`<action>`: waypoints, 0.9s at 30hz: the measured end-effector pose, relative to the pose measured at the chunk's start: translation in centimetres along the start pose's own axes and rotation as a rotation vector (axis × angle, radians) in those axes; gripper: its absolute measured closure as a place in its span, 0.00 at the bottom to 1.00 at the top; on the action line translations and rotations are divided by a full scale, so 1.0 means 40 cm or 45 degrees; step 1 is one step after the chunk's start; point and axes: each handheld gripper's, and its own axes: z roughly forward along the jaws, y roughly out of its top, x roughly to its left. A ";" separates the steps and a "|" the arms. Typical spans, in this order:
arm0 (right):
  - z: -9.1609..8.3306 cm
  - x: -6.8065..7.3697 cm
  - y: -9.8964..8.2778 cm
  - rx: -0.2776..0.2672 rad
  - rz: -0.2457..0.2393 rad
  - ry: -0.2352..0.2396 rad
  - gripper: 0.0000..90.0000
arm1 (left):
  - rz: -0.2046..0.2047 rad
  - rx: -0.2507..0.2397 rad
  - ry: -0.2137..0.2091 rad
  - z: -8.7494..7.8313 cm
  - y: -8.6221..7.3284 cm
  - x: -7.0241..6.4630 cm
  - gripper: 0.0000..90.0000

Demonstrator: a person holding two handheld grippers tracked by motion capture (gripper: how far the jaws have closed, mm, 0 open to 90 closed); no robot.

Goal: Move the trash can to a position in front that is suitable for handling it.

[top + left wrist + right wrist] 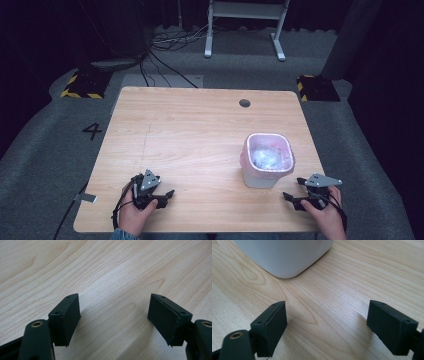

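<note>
A small white bin [267,161] lined with a pink bag stands on the right half of the wooden table [200,130], with crumpled clear plastic inside. My left gripper [165,197] rests near the front left edge, open, nothing between its jaws; in the left gripper view [113,315] bare wood lies between them. My right gripper [292,197] sits at the front right, just right of the bin, also open and empty. The right gripper view [327,325] has the bin's white base [284,255] close ahead and to the left.
A round cable hole [244,103] sits near the table's far edge. Beyond the table are floor cables [165,55], a white frame's legs [245,30] and two black-and-yellow blocks [82,85]. A "4" [92,131] marks the floor at left.
</note>
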 end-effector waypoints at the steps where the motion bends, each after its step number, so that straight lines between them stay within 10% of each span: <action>1: -0.001 0.000 0.000 0.000 -0.001 0.000 0.19 | -0.002 -0.003 0.002 0.000 0.000 0.000 0.28; 27: -0.054 -0.073 0.126 -0.090 0.042 -0.141 0.30 | -0.109 -0.071 0.074 -0.048 0.017 0.002 0.32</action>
